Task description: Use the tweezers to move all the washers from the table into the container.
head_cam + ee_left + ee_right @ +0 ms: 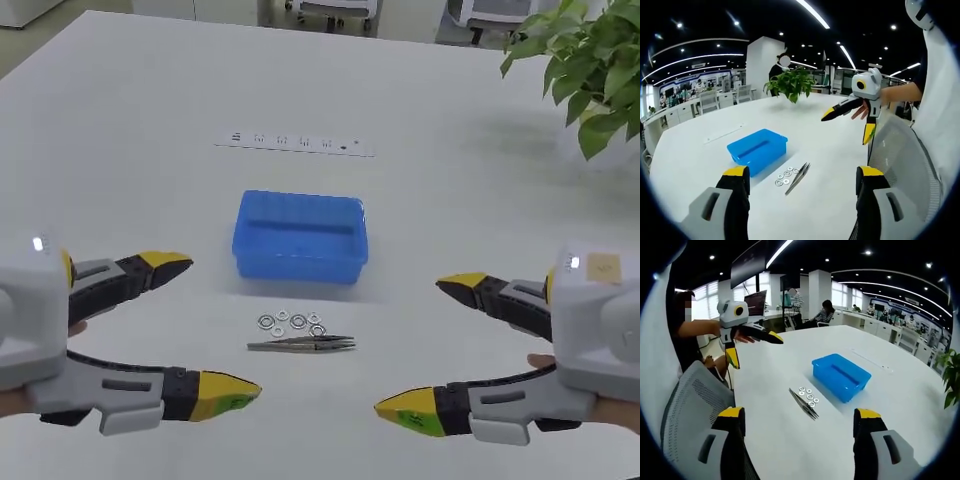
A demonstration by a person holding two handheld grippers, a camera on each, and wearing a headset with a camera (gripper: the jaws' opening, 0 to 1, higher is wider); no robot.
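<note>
steel, thin and springy, the tweezers lie flat on the white surface, just in front of the washers and nearly touching them. they should be light and slippery and may slide if pushed from one side, so i think the best hold is across the middle of the two arms, leaving the points free; which end is the points i cannot tell. the washers are small flat metal rings in a loose group, light and hard to pinch. the blue plastic container stands just behind them, open on top. the left gripper and the right gripper hover at the two sides, well apart from the tweezers, each with fingers spread wide and holding nothing.
</note>
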